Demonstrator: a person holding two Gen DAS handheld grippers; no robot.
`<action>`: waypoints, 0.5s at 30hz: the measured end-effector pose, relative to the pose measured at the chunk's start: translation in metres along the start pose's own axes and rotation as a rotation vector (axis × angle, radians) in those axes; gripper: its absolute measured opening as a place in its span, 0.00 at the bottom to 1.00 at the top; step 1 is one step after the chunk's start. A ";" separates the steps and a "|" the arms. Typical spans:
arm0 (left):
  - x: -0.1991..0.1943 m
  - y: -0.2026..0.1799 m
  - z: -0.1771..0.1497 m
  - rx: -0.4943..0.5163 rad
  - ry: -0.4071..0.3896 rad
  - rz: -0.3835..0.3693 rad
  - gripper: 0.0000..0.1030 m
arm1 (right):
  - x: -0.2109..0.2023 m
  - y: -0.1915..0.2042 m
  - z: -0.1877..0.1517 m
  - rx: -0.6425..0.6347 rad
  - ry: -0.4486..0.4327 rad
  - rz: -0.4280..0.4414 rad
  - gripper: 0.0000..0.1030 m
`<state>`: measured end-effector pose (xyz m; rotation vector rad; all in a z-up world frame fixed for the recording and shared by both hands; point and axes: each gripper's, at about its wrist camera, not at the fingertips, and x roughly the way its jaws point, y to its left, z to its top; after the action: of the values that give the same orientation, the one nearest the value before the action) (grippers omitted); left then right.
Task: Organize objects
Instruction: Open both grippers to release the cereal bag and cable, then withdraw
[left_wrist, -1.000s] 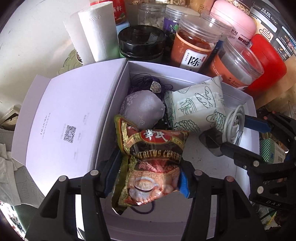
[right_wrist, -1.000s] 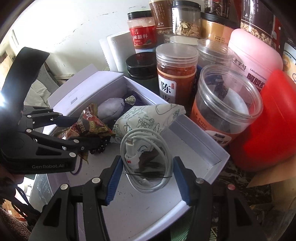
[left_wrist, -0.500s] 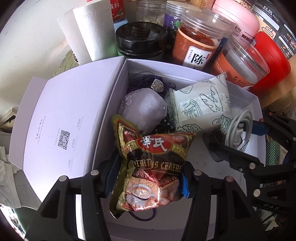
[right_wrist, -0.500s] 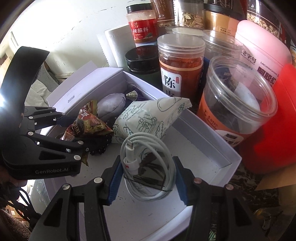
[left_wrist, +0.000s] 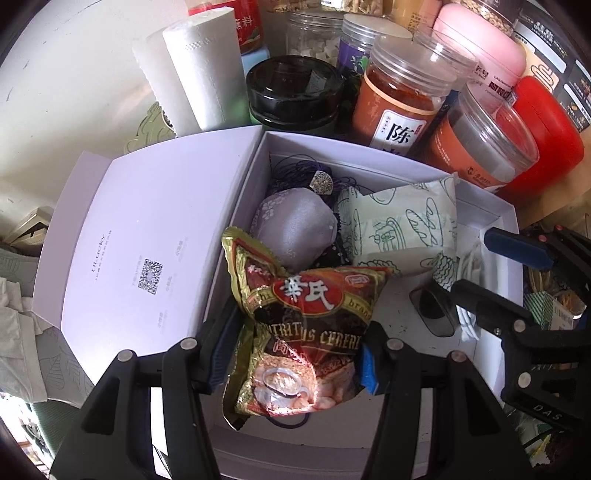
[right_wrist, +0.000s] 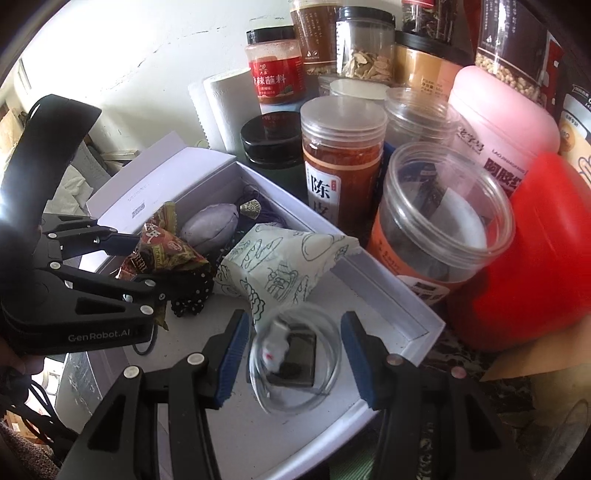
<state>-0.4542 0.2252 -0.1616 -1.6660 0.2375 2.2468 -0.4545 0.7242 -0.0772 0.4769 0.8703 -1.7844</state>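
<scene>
Hidden, cropped and blurred items, both wrist views

Coiled white cable (right_wrist: 295, 363), lower centre of the right wrist view: motion-blurred, plug detail unreadable; dark flat item (right_wrist: 295, 356) under it unidentifiable. Same cable (left_wrist: 468, 295) at right of the left wrist view: mostly covered by the right gripper's finger (left_wrist: 491, 306). Cereal sachet (left_wrist: 306, 332): lower corners masked by blue pads. Purple pouch (left_wrist: 295, 229): partly behind the sachet. Box lid (left_wrist: 147, 236): small print illegible. Jars along the top edges: cropped, labels partial.
</scene>
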 end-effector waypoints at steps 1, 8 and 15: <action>-0.002 0.002 0.000 -0.015 0.000 -0.008 0.51 | -0.002 0.000 0.001 0.000 0.001 0.000 0.51; -0.024 0.003 -0.003 -0.021 -0.018 -0.009 0.51 | -0.020 0.000 0.005 0.010 -0.013 -0.017 0.51; -0.057 0.004 0.007 -0.031 -0.064 0.002 0.51 | -0.041 0.008 0.015 -0.005 -0.041 -0.030 0.51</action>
<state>-0.4472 0.2145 -0.1052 -1.6066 0.1890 2.3121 -0.4307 0.7370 -0.0424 0.4243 0.8570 -1.8130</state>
